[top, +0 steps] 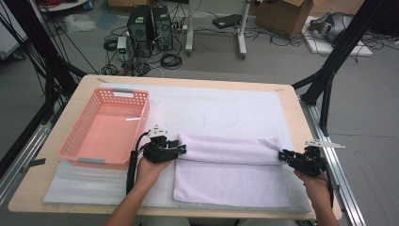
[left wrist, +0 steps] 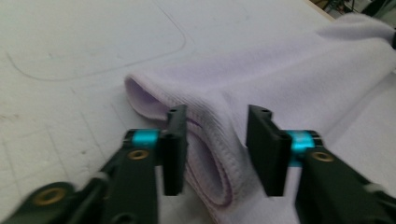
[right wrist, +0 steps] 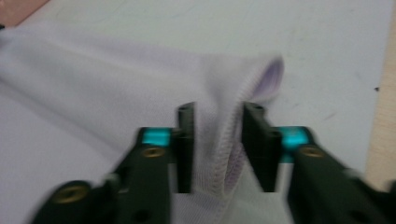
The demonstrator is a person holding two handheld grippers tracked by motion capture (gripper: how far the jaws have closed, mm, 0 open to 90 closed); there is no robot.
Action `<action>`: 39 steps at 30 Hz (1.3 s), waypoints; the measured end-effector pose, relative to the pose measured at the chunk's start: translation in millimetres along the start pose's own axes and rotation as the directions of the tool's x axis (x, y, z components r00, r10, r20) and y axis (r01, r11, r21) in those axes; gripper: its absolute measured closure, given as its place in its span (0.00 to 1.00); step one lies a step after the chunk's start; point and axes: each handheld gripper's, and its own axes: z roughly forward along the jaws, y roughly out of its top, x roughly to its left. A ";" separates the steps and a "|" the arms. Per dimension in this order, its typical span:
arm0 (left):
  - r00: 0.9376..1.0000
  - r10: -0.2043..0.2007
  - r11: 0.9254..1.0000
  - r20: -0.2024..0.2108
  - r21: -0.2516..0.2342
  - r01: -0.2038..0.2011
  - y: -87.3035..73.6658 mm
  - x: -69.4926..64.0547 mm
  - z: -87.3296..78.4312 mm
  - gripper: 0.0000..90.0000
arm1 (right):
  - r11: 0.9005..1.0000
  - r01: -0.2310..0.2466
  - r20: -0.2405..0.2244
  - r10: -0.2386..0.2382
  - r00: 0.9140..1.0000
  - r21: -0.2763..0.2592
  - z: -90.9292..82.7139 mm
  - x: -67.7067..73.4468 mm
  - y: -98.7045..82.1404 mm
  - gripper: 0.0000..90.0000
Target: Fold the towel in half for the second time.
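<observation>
Left claw (top: 182,149) and right claw (top: 281,155) both spread, jaws apart around the folded lavender towel's (top: 226,165) end hems, not pinching, on the counter (top: 287,101).

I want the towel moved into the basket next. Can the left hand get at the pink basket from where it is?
Probably yes: the left gripper sits at the towel end, the pink basket right beside that hand, with nothing between them.
</observation>
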 end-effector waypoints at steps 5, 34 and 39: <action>1.000 -0.018 0.999 -0.017 -0.039 0.018 17.0 10.7 6.2 0.45 | 1.000 0.001 0.051 0.000 0.999 -0.018 5.8 2.0 22.4 0.48; 0.998 0.047 0.998 0.044 -0.043 -0.045 14.9 -7.0 -0.6 0.95 | 0.991 0.131 0.092 -0.127 0.988 -0.038 7.7 8.7 22.5 0.97; 0.996 0.054 0.996 0.064 -0.073 -0.050 -1.2 -15.8 -15.6 0.95 | 0.983 0.146 0.090 -0.137 0.986 -0.112 -11.7 21.3 2.3 0.97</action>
